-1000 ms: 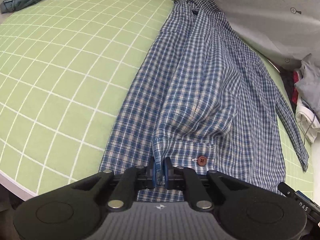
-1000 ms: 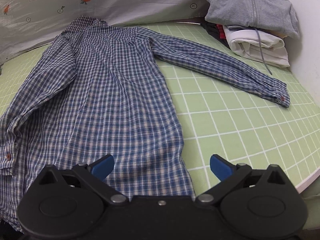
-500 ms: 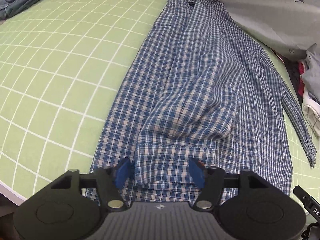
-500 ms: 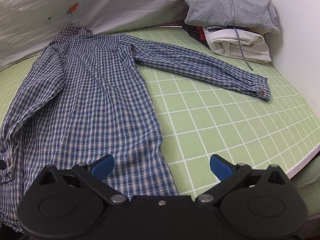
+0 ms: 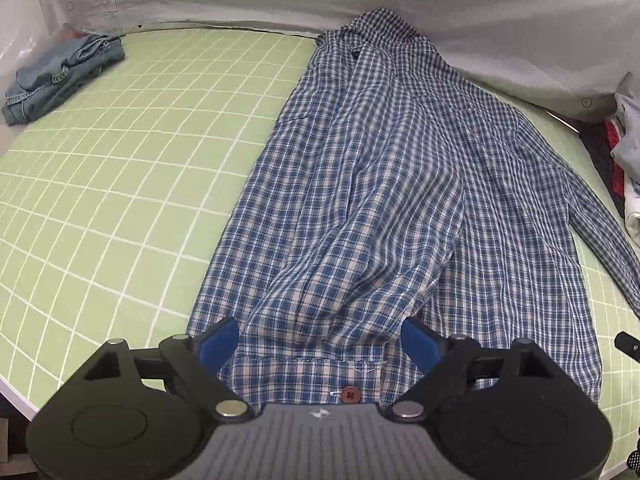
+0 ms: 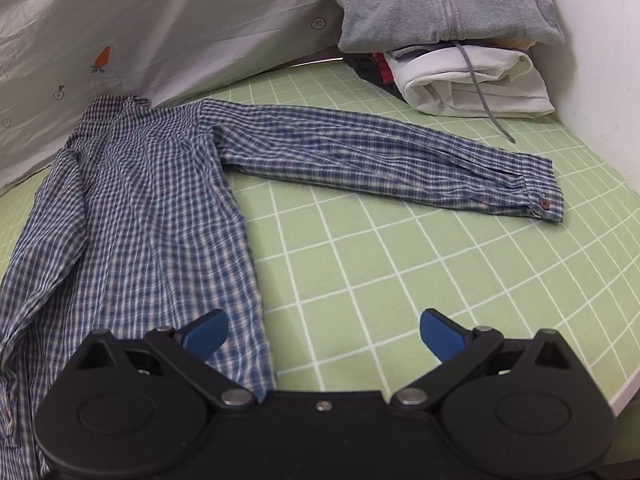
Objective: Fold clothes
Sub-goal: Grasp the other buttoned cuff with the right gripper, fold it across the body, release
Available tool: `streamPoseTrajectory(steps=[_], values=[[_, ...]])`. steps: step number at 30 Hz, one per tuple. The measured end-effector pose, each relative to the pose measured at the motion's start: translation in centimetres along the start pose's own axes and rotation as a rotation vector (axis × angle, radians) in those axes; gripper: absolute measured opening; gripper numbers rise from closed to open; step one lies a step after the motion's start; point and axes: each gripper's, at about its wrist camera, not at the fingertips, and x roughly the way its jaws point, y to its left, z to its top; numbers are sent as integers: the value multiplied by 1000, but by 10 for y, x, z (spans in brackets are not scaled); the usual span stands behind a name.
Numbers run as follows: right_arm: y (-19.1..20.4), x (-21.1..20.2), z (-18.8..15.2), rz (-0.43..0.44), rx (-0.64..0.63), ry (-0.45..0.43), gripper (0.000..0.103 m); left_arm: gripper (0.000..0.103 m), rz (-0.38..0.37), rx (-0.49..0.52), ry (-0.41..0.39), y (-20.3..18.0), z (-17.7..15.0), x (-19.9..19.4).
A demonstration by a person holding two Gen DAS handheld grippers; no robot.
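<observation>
Since a second ago the left gripper [image 5: 320,338] has let go of the sleeve cuff [image 5: 308,376] it pinched; its blue fingers now stand wide apart, one each side of the cuff, gripping nothing. Right gripper [image 6: 322,334] has swung toward the outstretched sleeve; its fingers are spread too and hold nothing, left finger over the shirt hem, right finger over bare sheet.

Blue-and-white checked long-sleeve shirt [image 5: 400,184] lies flat, collar at upper centre of the left view, left sleeve folded down onto the body with cuff at lower centre. Other sleeve [image 6: 384,160] stretches toward the right of the right view, its cuff [image 6: 540,196] with red button at mid right, on the green grid-pattern sheet [image 6: 400,264].

Step in hand, likely: fold the second sleeve in. Best to pinch at the cuff edge, taking both layers, lift low, lay it across the body parallel to the first sleeve, avoid dragging the shirt.

Folded grey zip hoodie on a clothes stack [image 6: 440,8] sits upper right; crumpled denim garment [image 5: 60,76] upper left of left view.
</observation>
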Motion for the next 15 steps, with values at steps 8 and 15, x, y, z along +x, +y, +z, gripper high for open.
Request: streamPoseTrajectory(steps=[8, 15], values=[[-56, 41, 43, -119, 116, -37, 103, 88, 66, -11, 28, -18, 17, 22], [-126, 74, 76, -288, 292, -72, 103, 89, 133, -50, 50, -22, 48, 41]])
